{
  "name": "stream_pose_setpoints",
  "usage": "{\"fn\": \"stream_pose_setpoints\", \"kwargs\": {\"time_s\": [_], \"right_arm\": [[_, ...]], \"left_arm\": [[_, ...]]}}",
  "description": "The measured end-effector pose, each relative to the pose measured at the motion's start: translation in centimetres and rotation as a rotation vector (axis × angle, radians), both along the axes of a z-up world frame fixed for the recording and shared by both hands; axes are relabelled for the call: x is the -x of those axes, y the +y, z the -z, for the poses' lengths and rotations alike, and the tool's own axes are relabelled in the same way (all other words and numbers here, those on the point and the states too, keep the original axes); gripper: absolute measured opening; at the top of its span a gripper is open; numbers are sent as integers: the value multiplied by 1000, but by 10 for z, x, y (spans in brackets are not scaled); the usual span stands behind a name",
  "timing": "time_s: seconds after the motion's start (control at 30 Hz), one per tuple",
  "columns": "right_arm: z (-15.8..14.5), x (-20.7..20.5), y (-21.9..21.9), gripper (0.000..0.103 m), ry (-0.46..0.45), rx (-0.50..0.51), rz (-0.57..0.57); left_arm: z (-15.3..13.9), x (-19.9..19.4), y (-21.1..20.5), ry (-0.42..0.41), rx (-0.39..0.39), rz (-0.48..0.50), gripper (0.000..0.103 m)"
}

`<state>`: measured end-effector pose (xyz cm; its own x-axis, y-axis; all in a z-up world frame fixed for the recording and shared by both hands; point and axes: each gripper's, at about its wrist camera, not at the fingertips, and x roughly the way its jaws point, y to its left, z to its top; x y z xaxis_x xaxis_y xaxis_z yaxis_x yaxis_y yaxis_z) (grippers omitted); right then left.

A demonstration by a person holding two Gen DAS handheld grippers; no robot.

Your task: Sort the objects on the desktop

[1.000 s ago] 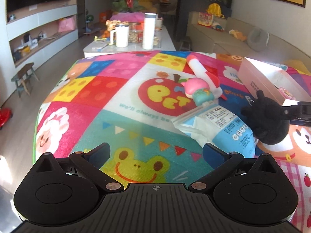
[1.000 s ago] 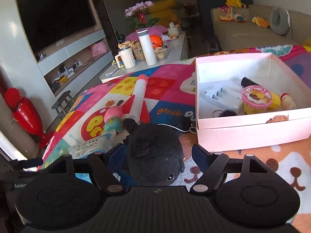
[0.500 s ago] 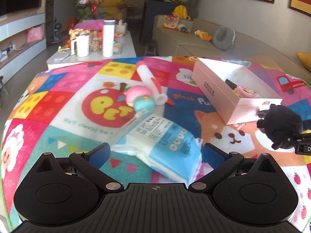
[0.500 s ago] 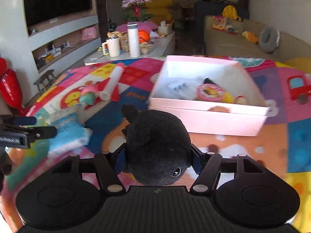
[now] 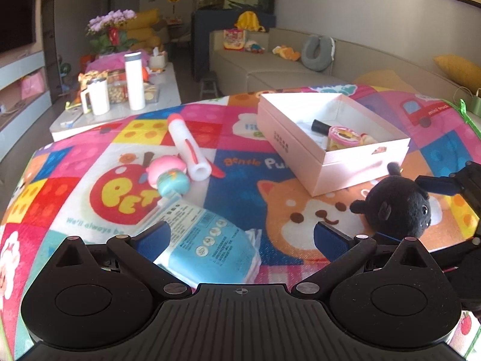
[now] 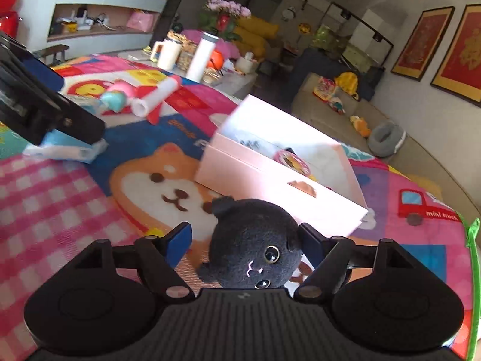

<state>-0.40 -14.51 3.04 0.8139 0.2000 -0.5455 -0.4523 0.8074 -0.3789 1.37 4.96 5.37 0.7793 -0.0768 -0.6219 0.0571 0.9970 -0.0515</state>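
In the right wrist view, lower centre, the right gripper [image 6: 245, 234] is opening around the black plush cat [image 6: 252, 255]: its right pad touches the toy, the left stands clear, so the grip looks released. The pink box [image 6: 279, 186] sits just beyond. The left gripper [image 5: 242, 234] hangs spread, empty, over the blue tissue pack [image 5: 210, 249].

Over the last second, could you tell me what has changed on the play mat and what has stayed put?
The right gripper carried the black plush cat from beside the tissue pack toward the pink box; it has rolled, and its jaws are now opening, a gap on one side of the plush. The left gripper swung toward the box, open and empty. Box, rocket toy and tissue pack stayed put.
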Motion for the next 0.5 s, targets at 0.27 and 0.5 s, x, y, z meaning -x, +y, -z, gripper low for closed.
{"fn": "stream_pose_setpoints", "kwargs": {"time_s": [0.27,0.5], "right_arm": [[-15,19,4,88,100,-163,-114],[-39,19,-29,91,79,-359,-85]], "left_arm": [[17,-3,21,64,0,-140,103],[26,-2,19,91,7,-137,103]]}}
